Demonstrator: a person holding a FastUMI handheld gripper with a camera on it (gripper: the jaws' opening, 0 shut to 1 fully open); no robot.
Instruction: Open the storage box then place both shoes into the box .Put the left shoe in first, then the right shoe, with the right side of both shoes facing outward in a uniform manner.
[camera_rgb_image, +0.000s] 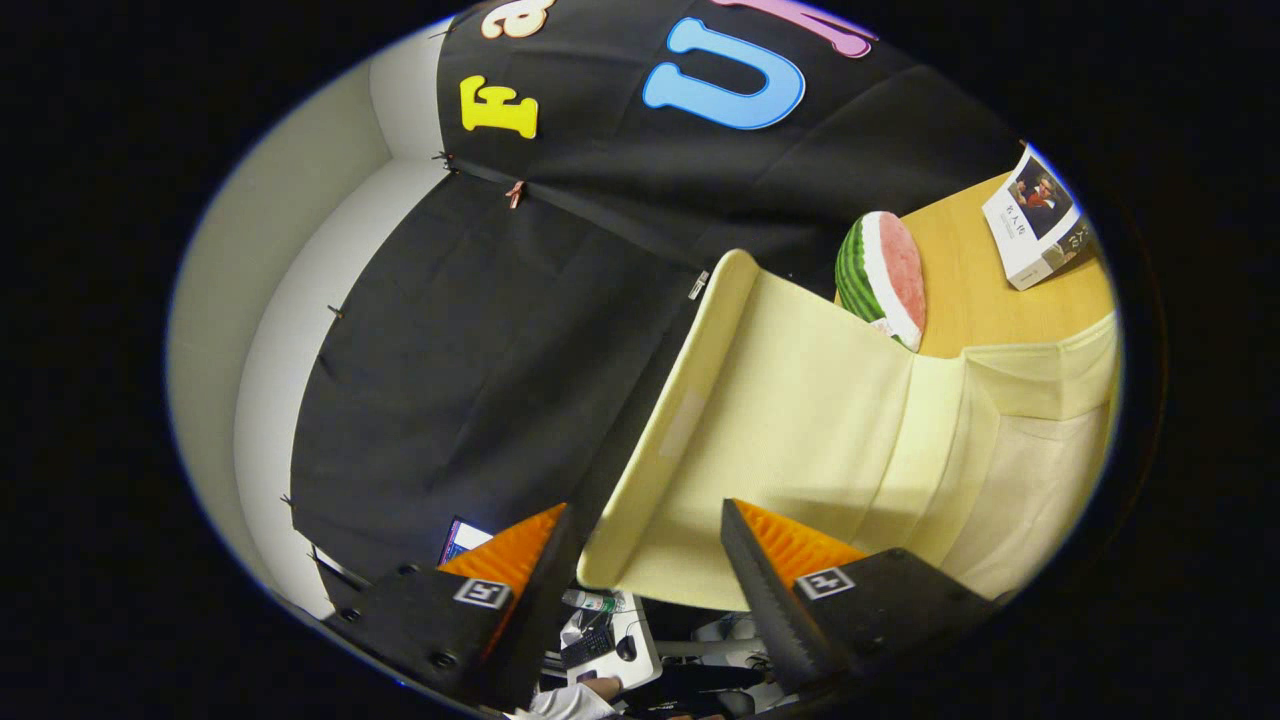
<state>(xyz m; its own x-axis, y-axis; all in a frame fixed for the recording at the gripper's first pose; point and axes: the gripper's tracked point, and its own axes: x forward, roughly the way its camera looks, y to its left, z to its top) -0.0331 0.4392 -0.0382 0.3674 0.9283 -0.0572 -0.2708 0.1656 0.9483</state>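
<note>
The hand-held gripper (645, 560) stood spread, pinching nothing, with the corner of the storage box's (1040, 390) pale yellow fabric lid (790, 400) between its fingers. The lid looked light and floppy, best taken by its stiffer edge. The box sat on the worktop (975, 270).

Box interior (1020, 500) hidden behind raised lid (790, 420); shoes unseen.
</note>
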